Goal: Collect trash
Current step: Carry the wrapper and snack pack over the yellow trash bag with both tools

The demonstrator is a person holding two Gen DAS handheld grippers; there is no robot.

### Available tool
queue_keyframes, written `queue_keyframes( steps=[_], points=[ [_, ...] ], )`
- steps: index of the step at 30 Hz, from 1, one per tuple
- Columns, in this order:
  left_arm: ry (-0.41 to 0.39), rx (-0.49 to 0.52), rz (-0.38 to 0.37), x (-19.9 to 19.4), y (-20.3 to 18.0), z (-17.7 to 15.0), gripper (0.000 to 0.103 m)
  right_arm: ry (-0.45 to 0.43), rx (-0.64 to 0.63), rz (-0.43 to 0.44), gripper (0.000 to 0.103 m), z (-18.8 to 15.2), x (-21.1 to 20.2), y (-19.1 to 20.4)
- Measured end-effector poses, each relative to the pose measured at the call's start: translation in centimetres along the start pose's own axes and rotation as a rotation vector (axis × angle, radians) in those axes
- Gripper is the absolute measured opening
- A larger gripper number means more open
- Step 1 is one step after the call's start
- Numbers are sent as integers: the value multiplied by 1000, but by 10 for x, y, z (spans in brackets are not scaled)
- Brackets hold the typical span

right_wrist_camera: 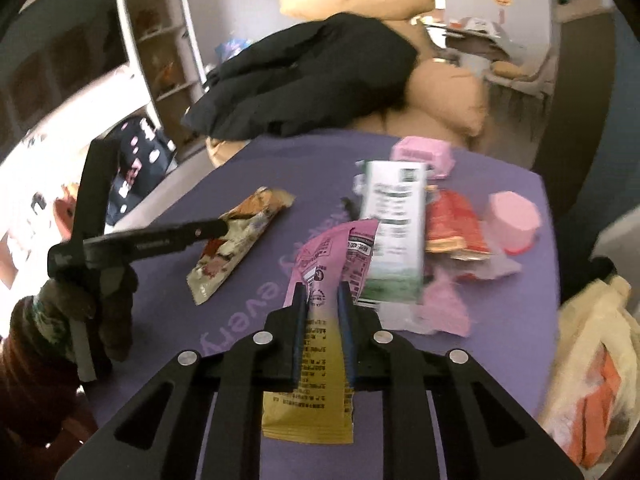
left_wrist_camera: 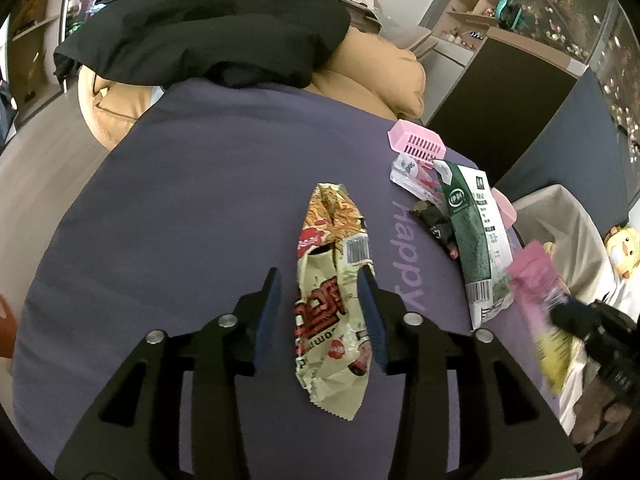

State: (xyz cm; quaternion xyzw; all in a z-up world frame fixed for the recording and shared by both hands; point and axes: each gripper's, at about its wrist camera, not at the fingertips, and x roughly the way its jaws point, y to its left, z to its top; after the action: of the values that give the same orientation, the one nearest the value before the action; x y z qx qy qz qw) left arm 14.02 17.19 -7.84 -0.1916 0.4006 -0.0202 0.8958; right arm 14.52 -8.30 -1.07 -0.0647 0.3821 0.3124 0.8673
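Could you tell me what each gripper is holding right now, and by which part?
The right gripper pinches the pink-and-yellow wrapper at its middle. The left gripper holds nothing; its jaws straddle the noodle wrapper.

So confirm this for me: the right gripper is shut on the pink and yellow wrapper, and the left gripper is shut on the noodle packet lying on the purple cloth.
Wrong on the left gripper: the left wrist view shows it open, its fingers either side of the noodle packet, which lies flat on the purple cloth. The right gripper is indeed shut on the pink and yellow wrapper.
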Motion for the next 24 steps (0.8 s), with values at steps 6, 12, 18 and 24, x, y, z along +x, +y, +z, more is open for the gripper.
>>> queue_keyframes(
  steps=[6,12,18,24],
  points=[
    [-5,15,29,9,-3,3,40,-26,84,-61,16,-9,-16,-35],
    [15,6,66,26,-2,11,40,-41,136,-79,16,-17,-23,-55],
    [10,47,63,23,-14,15,17,-64,156,-78,16,-23,-30,-63],
    [-67,114,8,-11,-51,23,16,-112,169,-86,16,-23,-46,-73]
  ],
)
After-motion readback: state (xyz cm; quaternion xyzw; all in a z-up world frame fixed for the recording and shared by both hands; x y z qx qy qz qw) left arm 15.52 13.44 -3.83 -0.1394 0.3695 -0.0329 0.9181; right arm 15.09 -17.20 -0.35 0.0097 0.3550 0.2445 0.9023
